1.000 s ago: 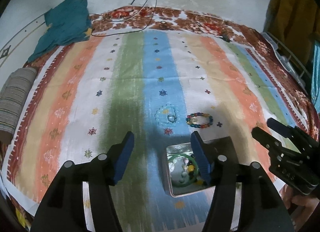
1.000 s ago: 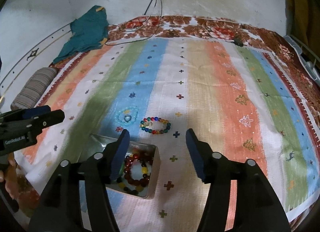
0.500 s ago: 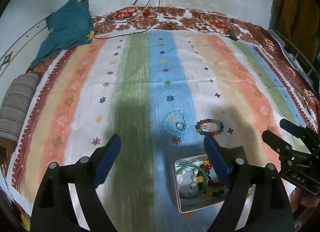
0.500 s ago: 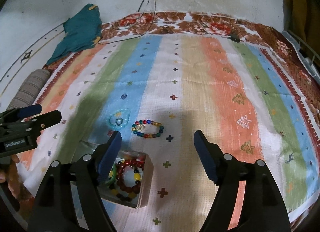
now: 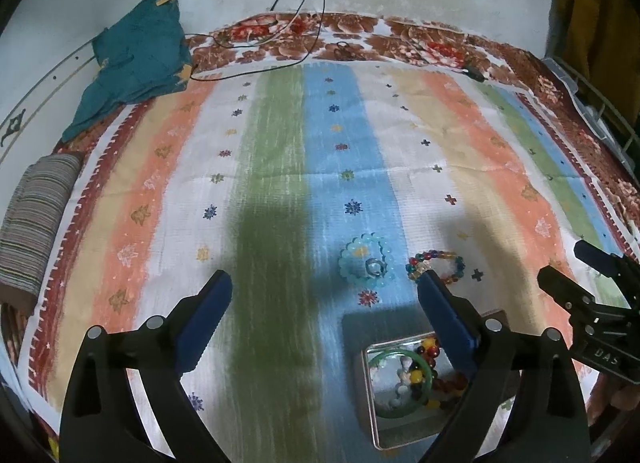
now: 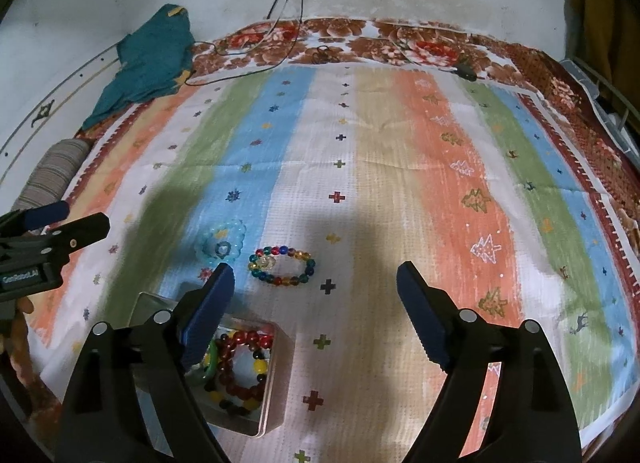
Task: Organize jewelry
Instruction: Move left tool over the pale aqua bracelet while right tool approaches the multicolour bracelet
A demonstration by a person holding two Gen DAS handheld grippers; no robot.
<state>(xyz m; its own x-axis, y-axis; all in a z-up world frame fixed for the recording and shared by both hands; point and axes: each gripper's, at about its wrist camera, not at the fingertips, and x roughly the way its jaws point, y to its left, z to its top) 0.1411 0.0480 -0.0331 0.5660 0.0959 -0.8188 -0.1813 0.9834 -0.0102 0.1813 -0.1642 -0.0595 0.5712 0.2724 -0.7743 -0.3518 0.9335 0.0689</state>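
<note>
Jewelry sits ahead of both wide, empty tongs, whose jaws have just been opening — left tongs (image 5: 324, 303), right tongs (image 6: 316, 287) — with a pale blue bracelet (image 5: 366, 266) beside a multicoloured one (image 6: 282, 265), the metal tin (image 6: 267, 403) nearer, striped cloth (image 6: 380, 167) bare beyond.

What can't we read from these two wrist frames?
- Metal tin contents: left wrist view, the left hand-held gripper finger covers its right side.
- Tin's left part: right wrist view, behind the right hand-held gripper finger.
- Small ring inside the pale blue bracelet: too small to identify.
</note>
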